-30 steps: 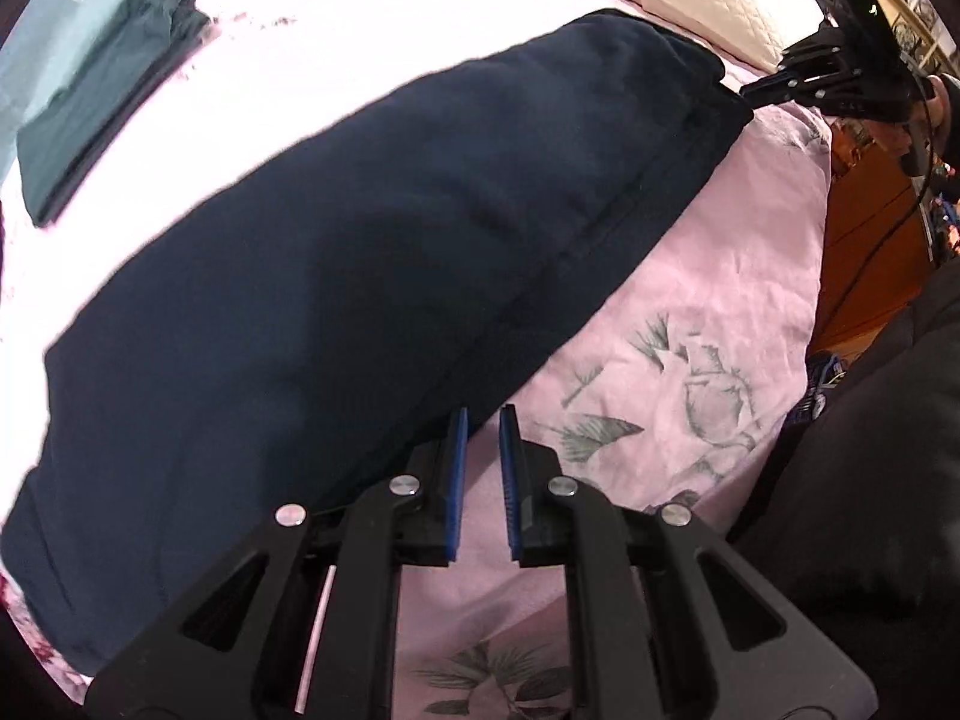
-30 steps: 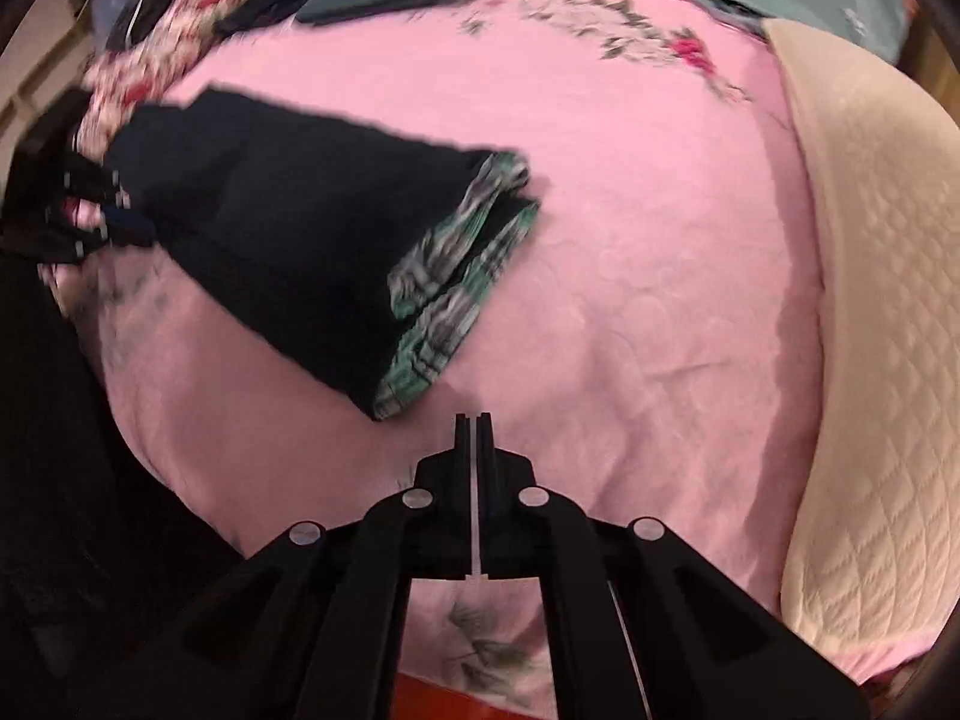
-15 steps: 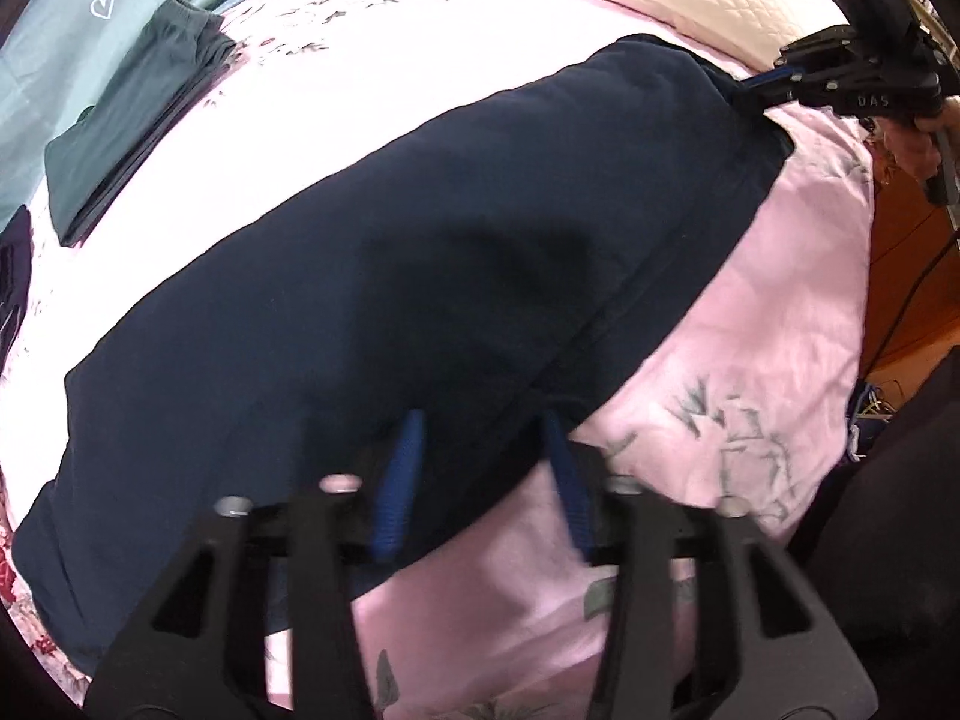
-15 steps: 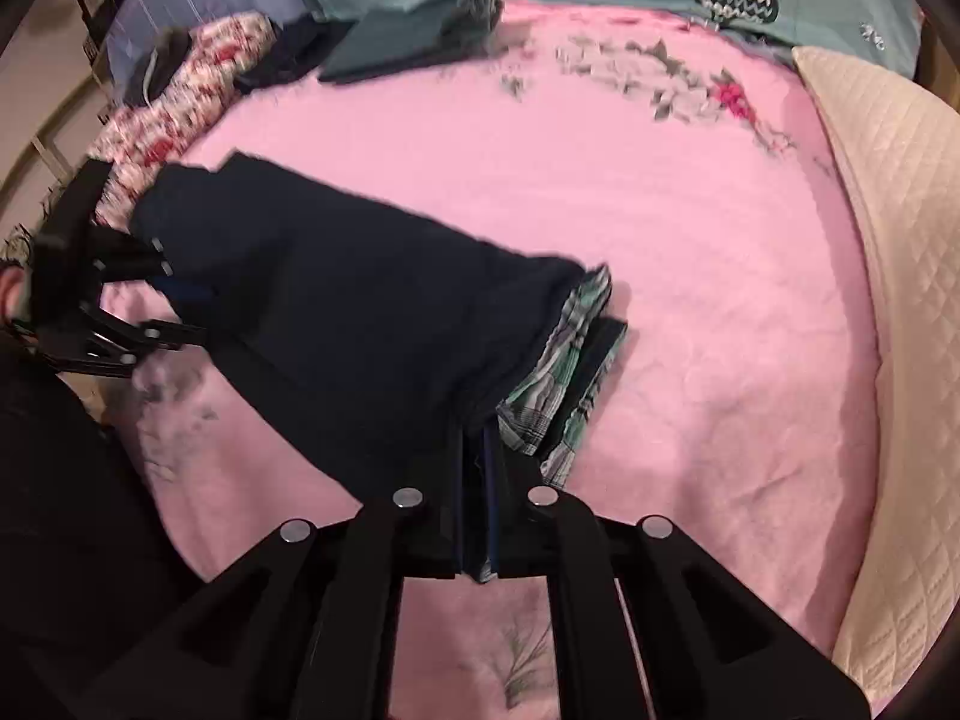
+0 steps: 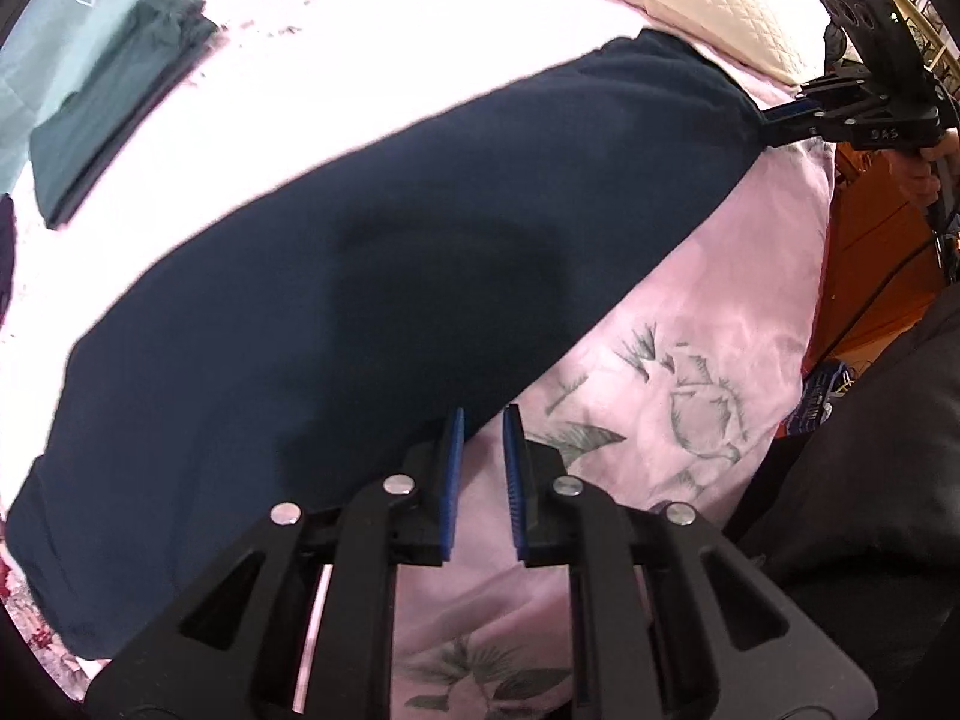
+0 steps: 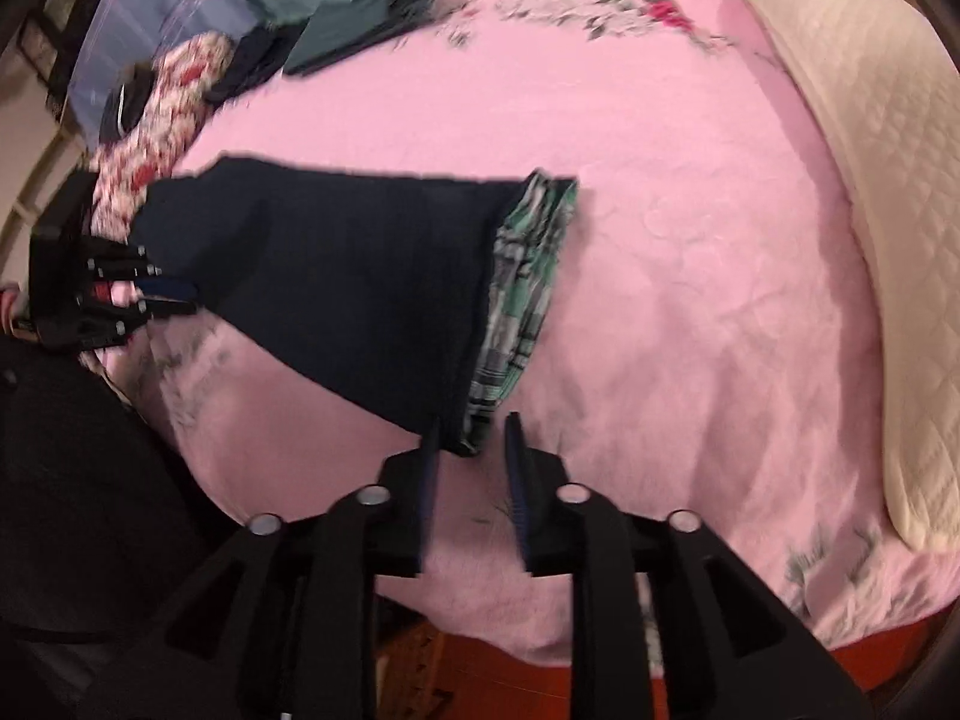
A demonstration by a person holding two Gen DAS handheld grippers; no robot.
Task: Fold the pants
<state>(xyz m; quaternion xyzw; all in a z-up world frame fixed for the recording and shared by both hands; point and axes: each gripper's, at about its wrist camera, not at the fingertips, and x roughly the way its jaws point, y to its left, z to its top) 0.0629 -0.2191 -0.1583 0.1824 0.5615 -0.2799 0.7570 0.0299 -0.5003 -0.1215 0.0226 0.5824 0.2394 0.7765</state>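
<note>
Pants [image 5: 372, 276] lay flat on the bedspread [image 6: 690, 276]; your left gripper [image 5: 483, 420] and right gripper [image 6: 471, 426] stood narrowly parted, empty. You needed matched corner bites.

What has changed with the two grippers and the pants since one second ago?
The right gripper came down to the plaid-lined corner of the dark pants, and its jaws went from shut to open, holding nothing yet. The left gripper widened briefly, then narrowed again at the near edge. The pants stayed flat on the pink bedspread.
</note>
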